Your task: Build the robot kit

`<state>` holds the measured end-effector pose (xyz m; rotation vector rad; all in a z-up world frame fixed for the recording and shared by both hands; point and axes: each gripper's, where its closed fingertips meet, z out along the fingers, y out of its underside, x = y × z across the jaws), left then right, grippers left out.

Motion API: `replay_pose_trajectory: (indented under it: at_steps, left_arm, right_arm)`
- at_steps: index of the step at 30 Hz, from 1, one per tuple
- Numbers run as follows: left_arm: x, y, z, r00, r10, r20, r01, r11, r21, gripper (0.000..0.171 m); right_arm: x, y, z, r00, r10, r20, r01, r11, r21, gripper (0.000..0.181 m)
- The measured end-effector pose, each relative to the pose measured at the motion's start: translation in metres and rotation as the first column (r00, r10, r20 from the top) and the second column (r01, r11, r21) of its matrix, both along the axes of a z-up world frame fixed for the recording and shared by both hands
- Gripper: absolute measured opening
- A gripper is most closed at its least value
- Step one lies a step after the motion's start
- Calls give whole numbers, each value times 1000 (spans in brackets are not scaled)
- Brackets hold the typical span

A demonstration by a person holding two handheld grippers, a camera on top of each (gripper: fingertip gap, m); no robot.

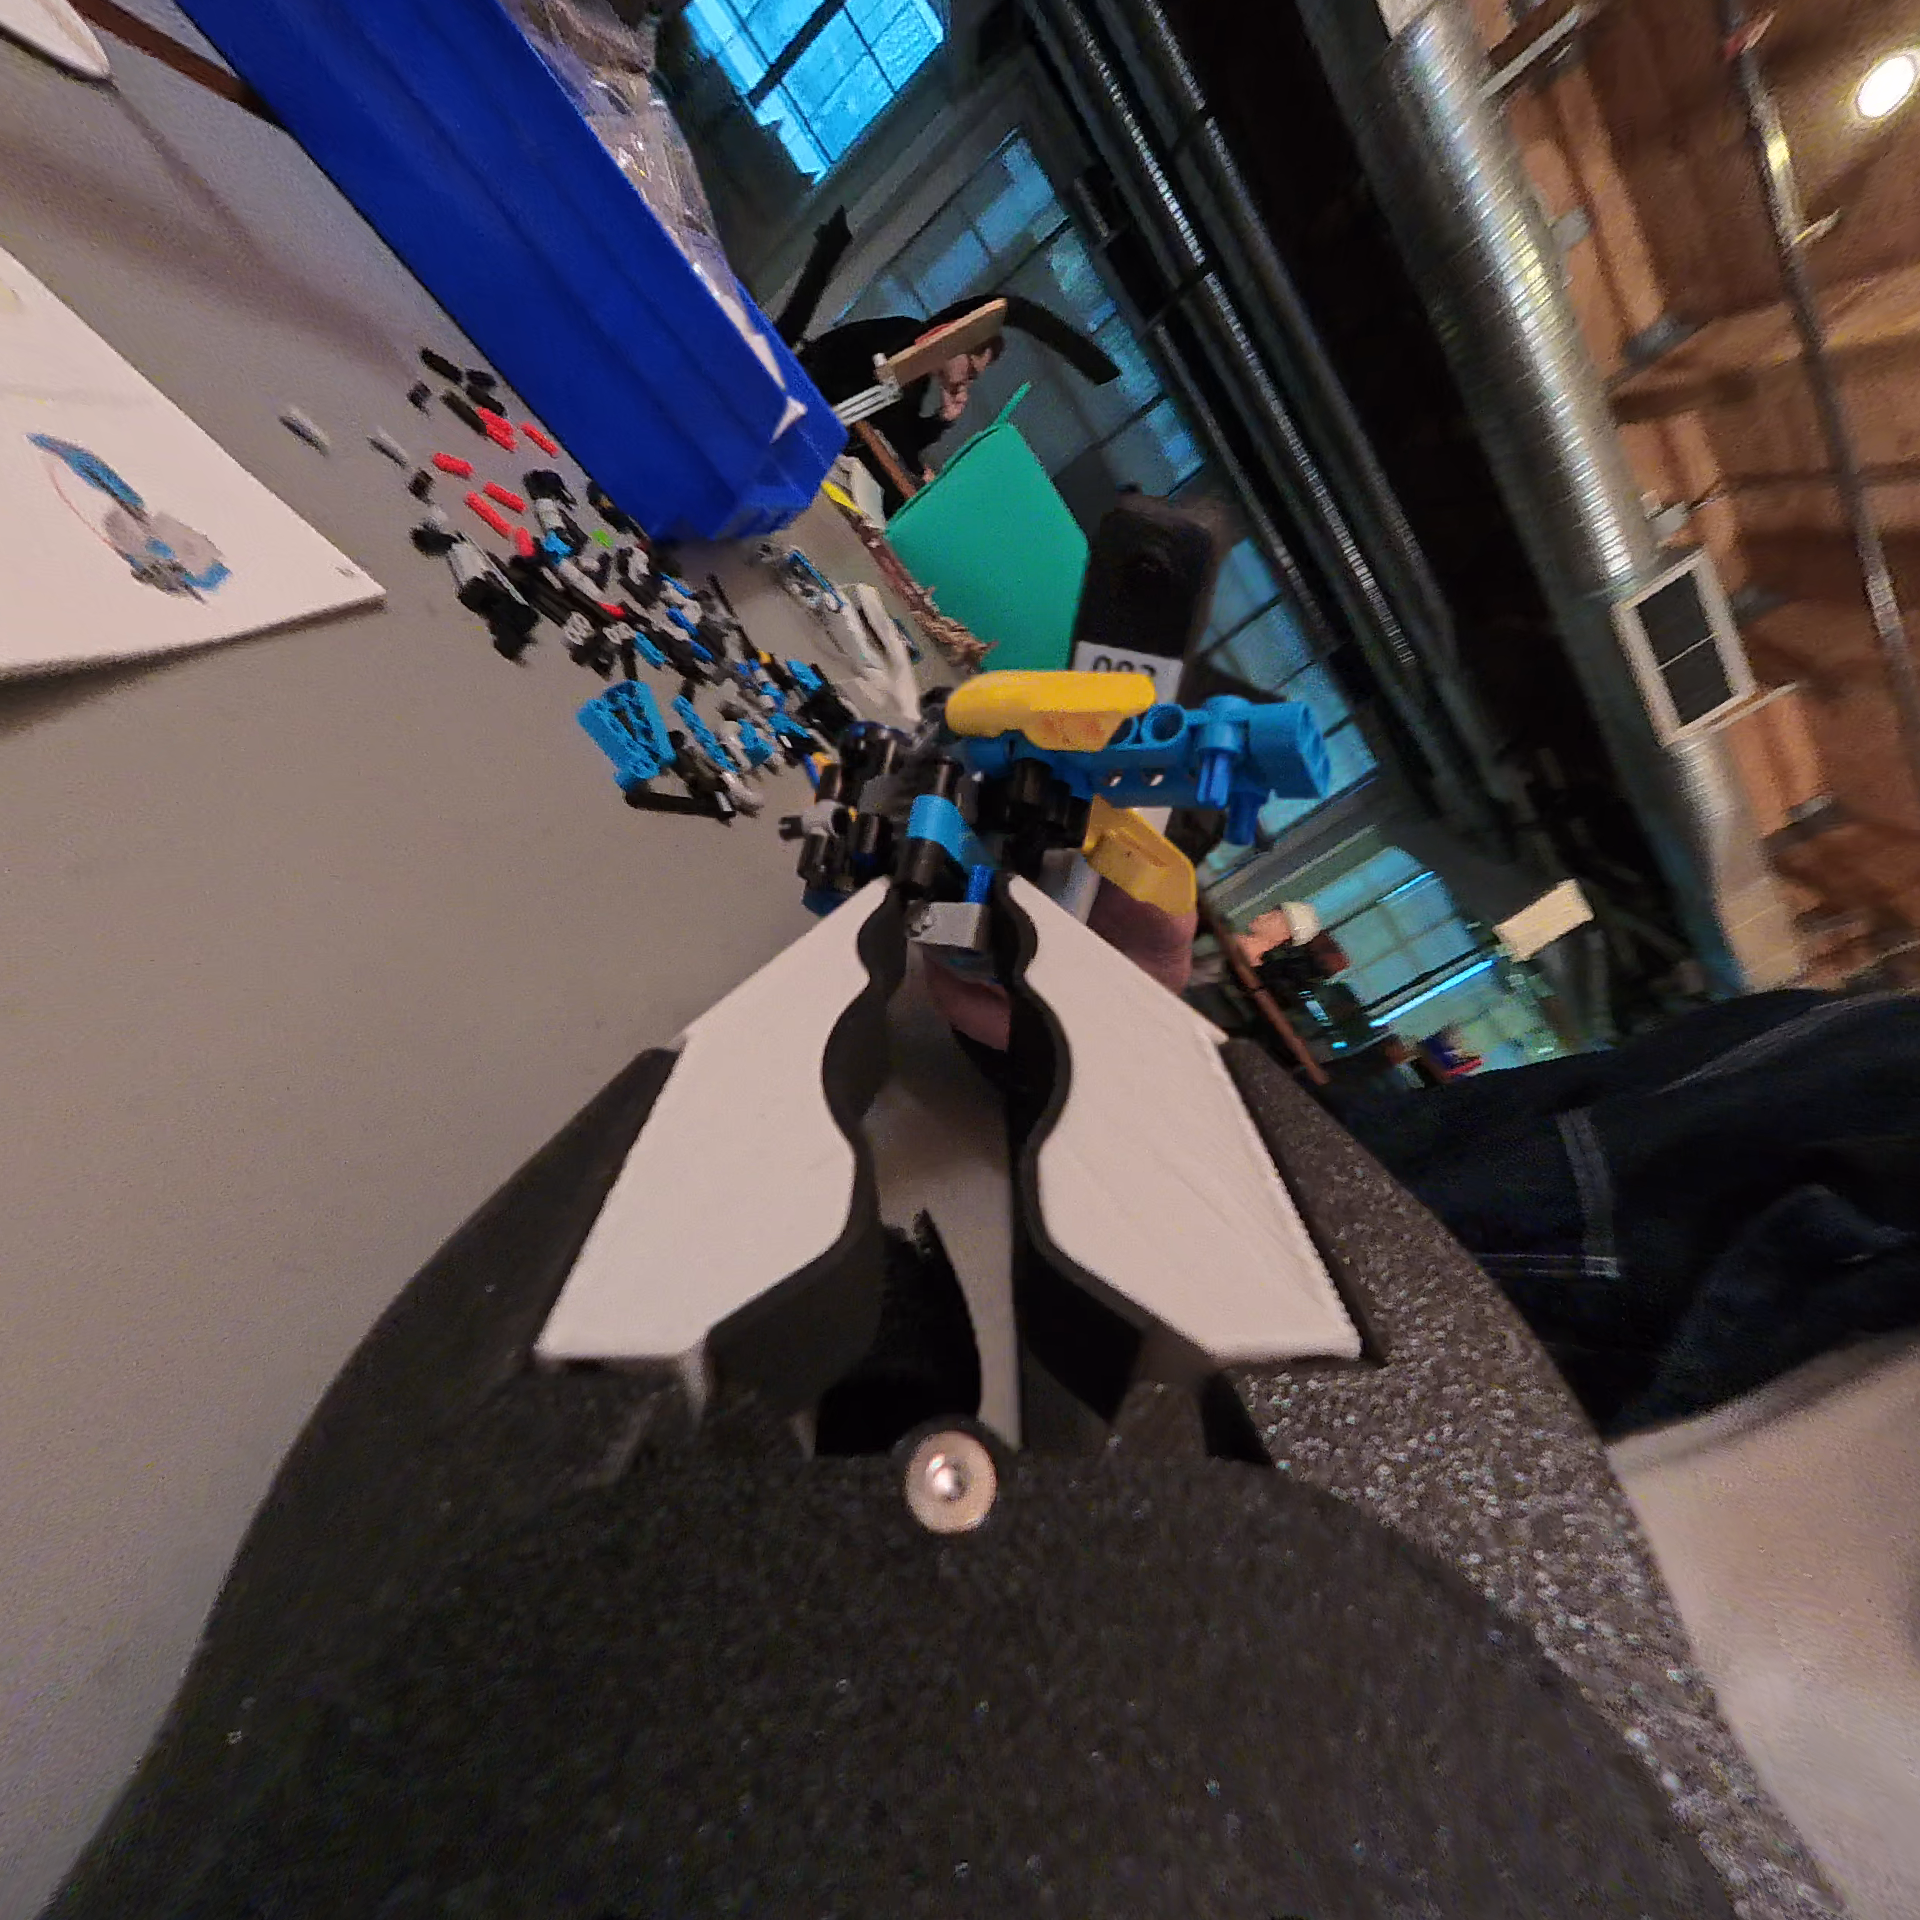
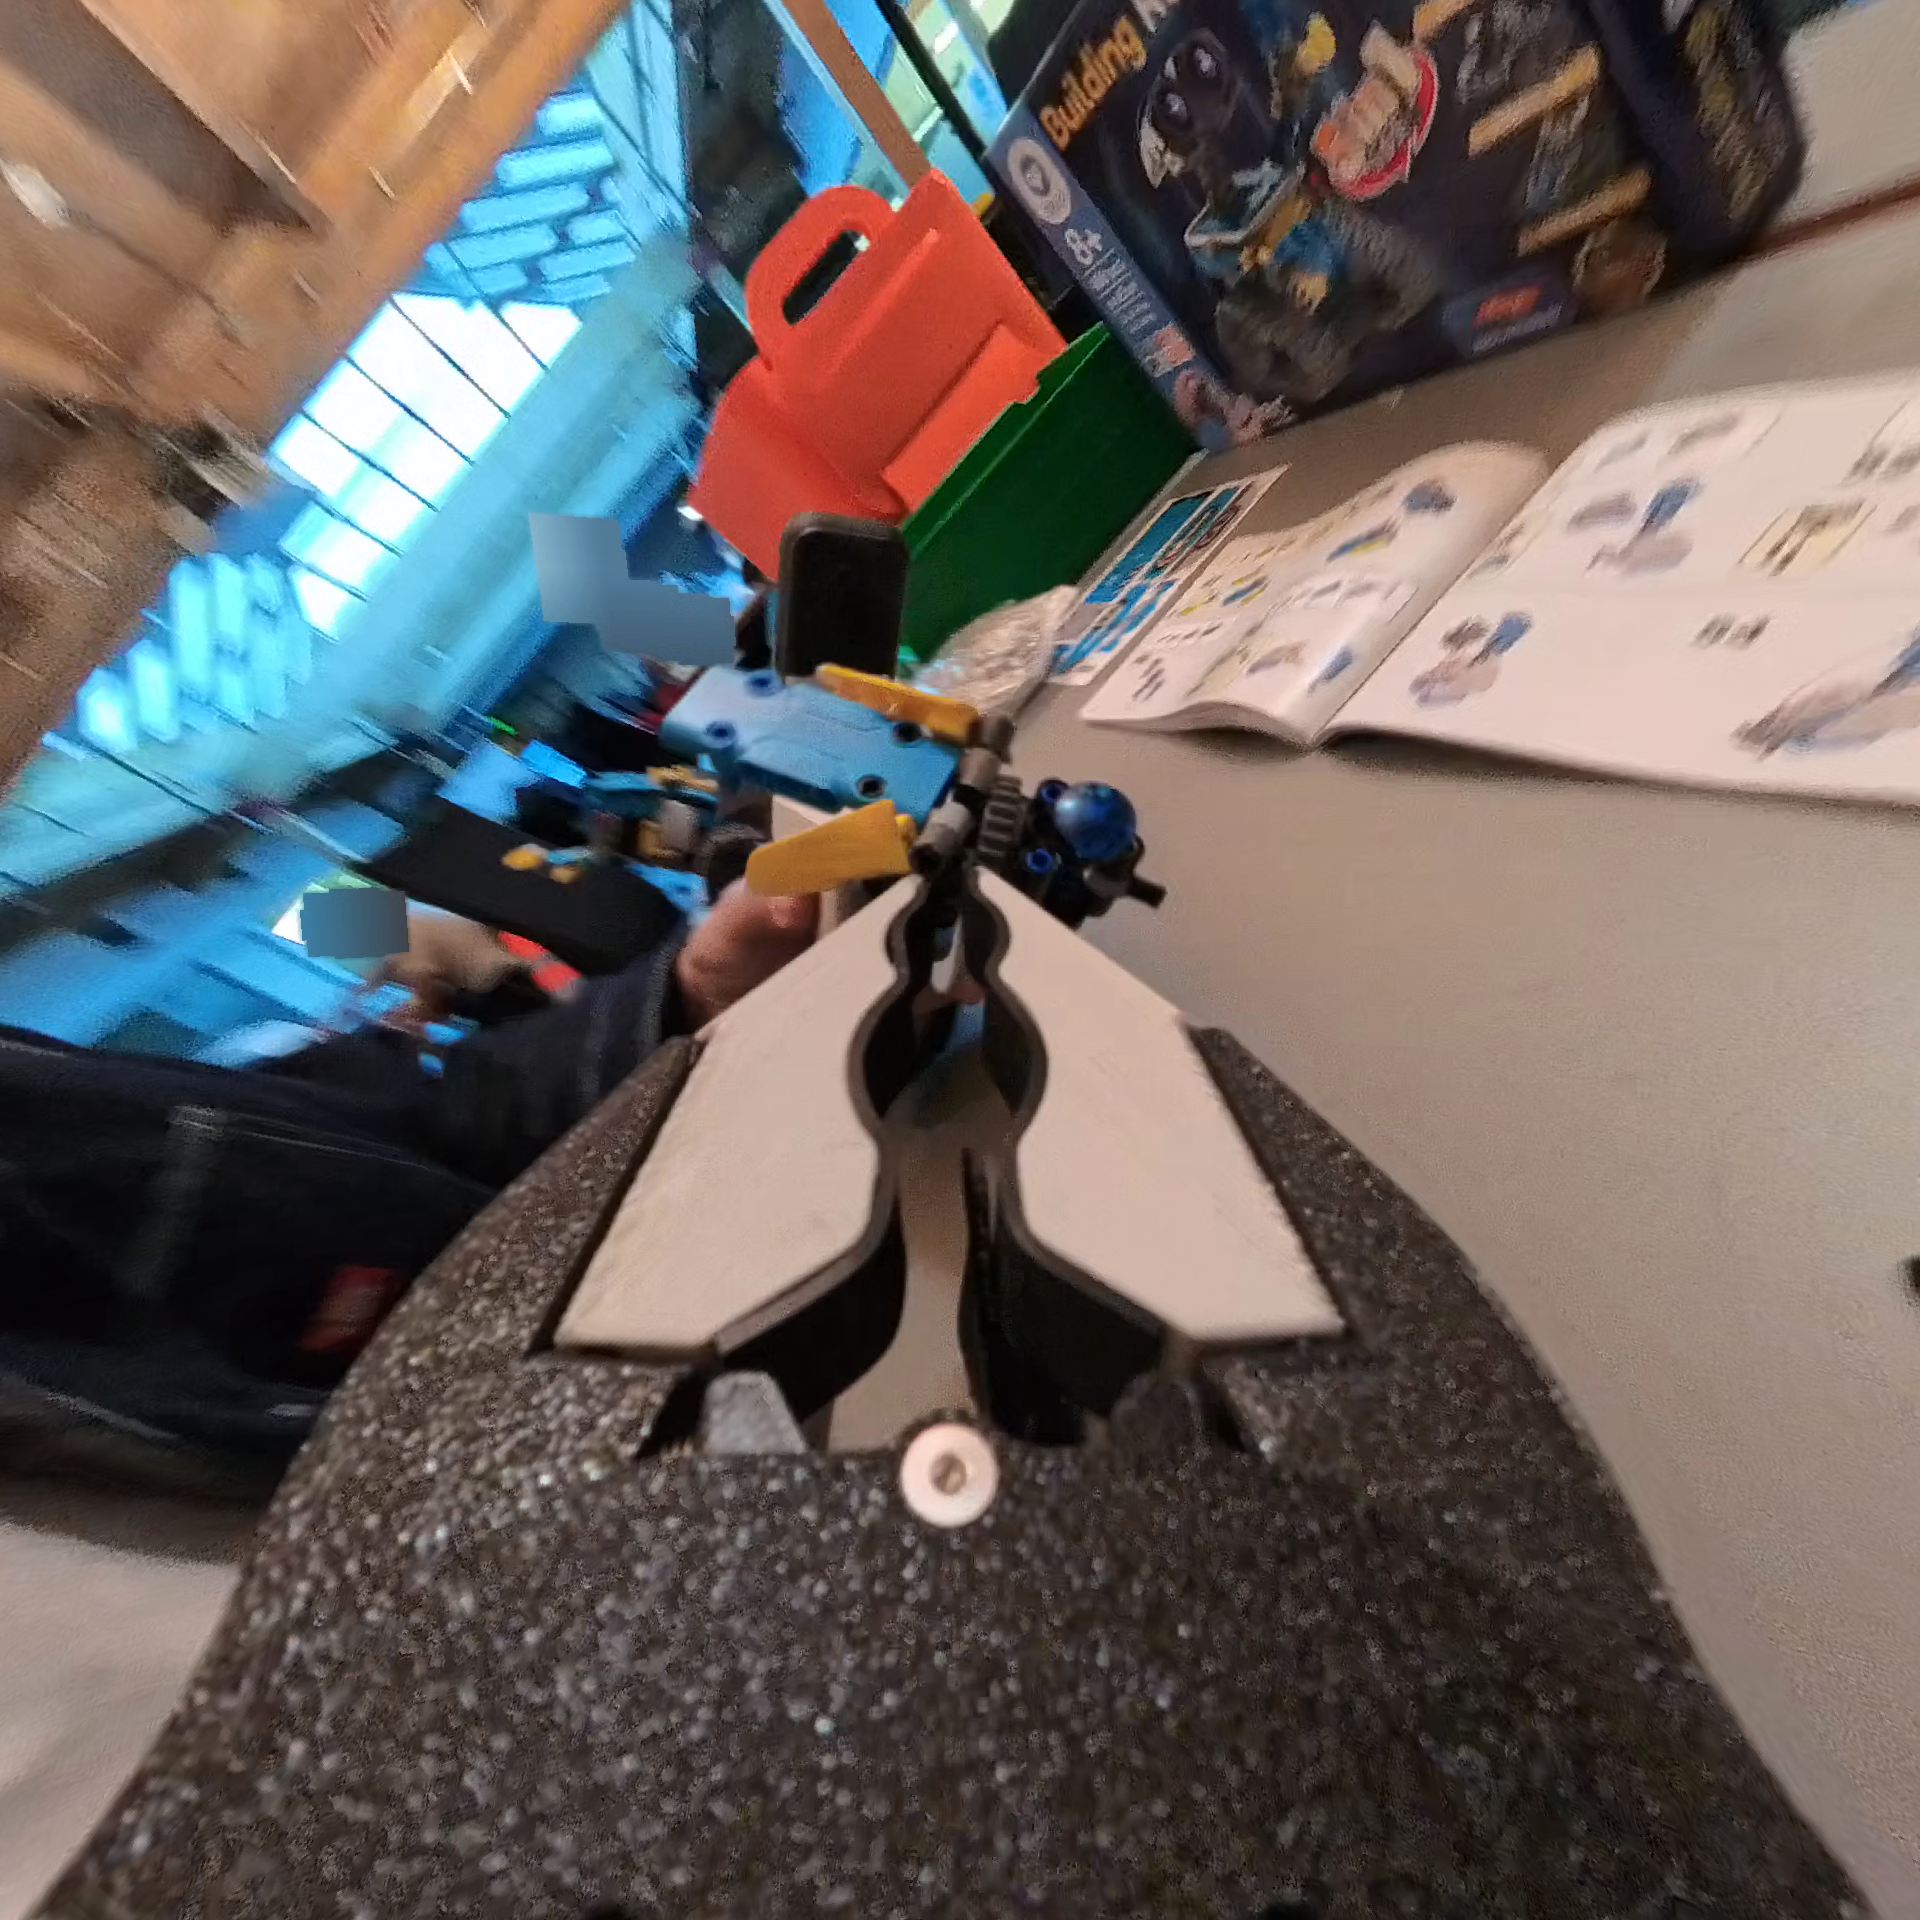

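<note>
White fingers with black inner edges make up the left gripper (image 1: 948, 896). They are nearly shut and pinch a small grey block at the bottom of a toy model (image 1: 1049, 774) made of blue, black and yellow building bricks. The toy is up off the grey table (image 1: 312, 987), between the two grippers. In the left wrist view its long blue part runs sideways, out to the right, with one yellow wing on top and one below.

The right gripper (image 2: 948, 896) is nearly shut too, and nips a thin black part of the same toy. In the right wrist view the blue block points up and to the left, and a dark blue ball sits at the right end.

Behind the toy lie loose bricks (image 1: 644, 665) beside a blue bin (image 1: 540, 239). An open booklet (image 2: 1507, 623) with pictures lies on the table. A toy box (image 2: 1403, 208) with printed writing stands behind it, near a green bin (image 2: 1039, 488) and an orange case (image 2: 873, 353).
</note>
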<state>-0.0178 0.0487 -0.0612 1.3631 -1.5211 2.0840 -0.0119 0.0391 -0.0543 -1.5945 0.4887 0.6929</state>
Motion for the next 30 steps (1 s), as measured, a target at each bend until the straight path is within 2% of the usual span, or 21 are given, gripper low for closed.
replay_pose_trajectory:
  at_steps: [2,5,6,11,14,19,22,30]
  left_arm:
    - [0,0,2,1000,12,19,-13,1000,9,15]
    - [2,0,0,1000,13,-19,-13,999,-31,15]
    - [2,1,-1,1000,17,-18,-17,1000,-24,15]
    - [6,1,-3,998,58,14,-59,997,40,15]
    - [8,2,-4,997,79,24,-80,995,60,15]
    - [9,2,-8,997,65,-37,-65,998,-12,15]
    - [10,2,-15,993,43,-108,-52,995,-80,15]
    - [7,1,-6,993,-11,-115,-11,982,-187,15]
  right_arm:
    - [-1,-1,1,993,36,-110,-32,999,36,5]
    - [2,0,0,1000,-18,18,18,1000,-6,4]
    - [2,0,-1,999,-25,23,25,1000,-14,4]
    - [7,1,-4,961,17,-276,-2,999,54,3]
    - [9,2,-4,937,21,-350,8,997,79,3]
    - [9,3,-6,907,41,-419,1,995,100,3]
    - [6,6,-10,916,36,-399,-6,997,75,3]
    - [2,6,0,944,46,-327,-10,994,109,3]
